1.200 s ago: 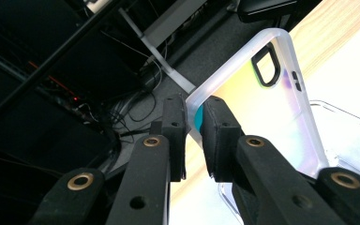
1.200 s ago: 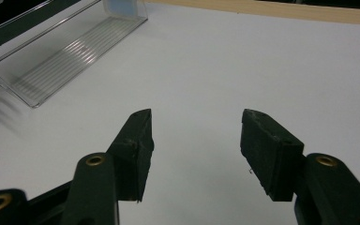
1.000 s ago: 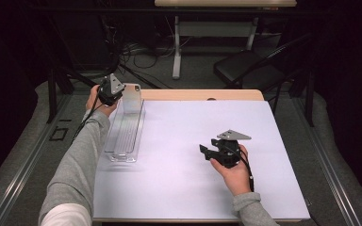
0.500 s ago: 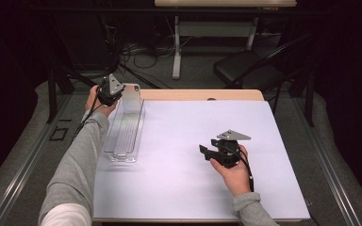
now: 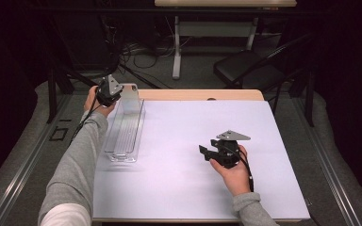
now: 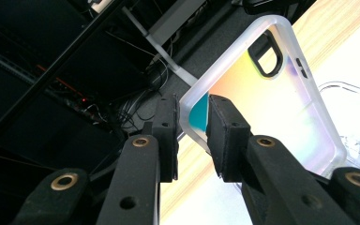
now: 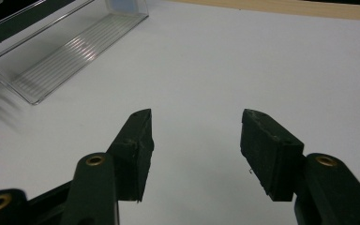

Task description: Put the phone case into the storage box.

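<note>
Left gripper view: phone case (image 6: 272,101) edge between left tongs (image 6: 192,124), pads just loosened; right tongs (image 7: 197,136) half-open, empty.

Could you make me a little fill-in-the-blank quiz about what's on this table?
The clear tray lies on the ___ side of the white sheet. The phone case stands at the tray's ___ end. The right gripper has ___ between its jaws.
Missing words: left; far; nothing.

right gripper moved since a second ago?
No. The right gripper sits at the same spot on the white mat, jaws open, same gap from the clear tray.
</note>
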A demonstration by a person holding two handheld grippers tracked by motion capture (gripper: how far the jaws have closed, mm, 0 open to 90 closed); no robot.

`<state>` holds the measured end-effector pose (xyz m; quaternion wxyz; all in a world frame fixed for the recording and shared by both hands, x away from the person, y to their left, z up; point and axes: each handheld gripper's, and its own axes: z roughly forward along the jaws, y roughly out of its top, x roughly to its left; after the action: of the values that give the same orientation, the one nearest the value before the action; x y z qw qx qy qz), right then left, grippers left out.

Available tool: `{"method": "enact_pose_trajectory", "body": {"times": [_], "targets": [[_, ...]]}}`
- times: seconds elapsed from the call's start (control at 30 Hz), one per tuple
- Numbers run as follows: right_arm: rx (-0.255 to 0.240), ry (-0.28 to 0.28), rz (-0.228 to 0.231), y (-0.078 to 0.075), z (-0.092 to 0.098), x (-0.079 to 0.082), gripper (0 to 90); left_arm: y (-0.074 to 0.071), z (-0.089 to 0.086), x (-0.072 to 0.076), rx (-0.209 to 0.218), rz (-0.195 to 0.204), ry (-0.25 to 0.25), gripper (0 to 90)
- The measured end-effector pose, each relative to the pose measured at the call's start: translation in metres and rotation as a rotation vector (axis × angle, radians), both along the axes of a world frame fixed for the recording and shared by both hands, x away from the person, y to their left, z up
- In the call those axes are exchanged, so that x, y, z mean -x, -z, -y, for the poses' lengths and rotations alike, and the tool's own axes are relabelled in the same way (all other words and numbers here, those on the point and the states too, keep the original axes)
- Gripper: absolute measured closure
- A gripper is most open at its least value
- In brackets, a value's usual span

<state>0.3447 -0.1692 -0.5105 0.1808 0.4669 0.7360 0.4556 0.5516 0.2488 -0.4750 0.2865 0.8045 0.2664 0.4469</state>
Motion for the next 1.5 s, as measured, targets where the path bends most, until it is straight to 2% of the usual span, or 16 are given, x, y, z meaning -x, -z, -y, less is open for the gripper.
{"method": "enact_pose_trajectory", "body": {"times": [0.4, 0.67, 0.77, 0.9, 0.97, 1.17, 1.5], "targets": [[-0.001, -0.002, -0.002, 0.0005, -0.0002, -0.0002, 44.0, 0.0021, 0.001, -0.0013, -0.01, -0.004, -0.017, 69.3], [0.0, -0.002, -0.001, 0.0007, 0.0, -0.0003, 44.1, 0.0015, 0.0003, -0.0014, 0.003, -0.01, -0.035, 64.5], [0.0, -0.001, -0.001, 0.0007, -0.0002, -0.0003, 44.0, 0.0012, 0.0005, -0.0007, 0.031, -0.025, -0.044, 59.3], [0.0, -0.003, -0.001, 0.0008, -0.0013, -0.0003, 43.8, 0.0013, 0.0009, -0.0001, 0.04, -0.046, -0.058, 53.4], [0.0, -0.004, 0.003, 0.0004, -0.0015, -0.0001, 43.6, 0.001, 0.0011, 0.0003, 0.035, -0.049, -0.065, 52.9], [0.001, -0.003, 0.001, 0.0001, -0.0012, 0.0001, 42.8, -0.0017, 0.0003, 0.0013, 0.057, -0.052, -0.06, 46.0], [-0.002, -0.004, 0.005, 0.0005, -0.0016, -0.0008, 39.7, -0.0039, -0.0001, 0.0033, 0.024, -0.036, -0.07, 41.9]]}}
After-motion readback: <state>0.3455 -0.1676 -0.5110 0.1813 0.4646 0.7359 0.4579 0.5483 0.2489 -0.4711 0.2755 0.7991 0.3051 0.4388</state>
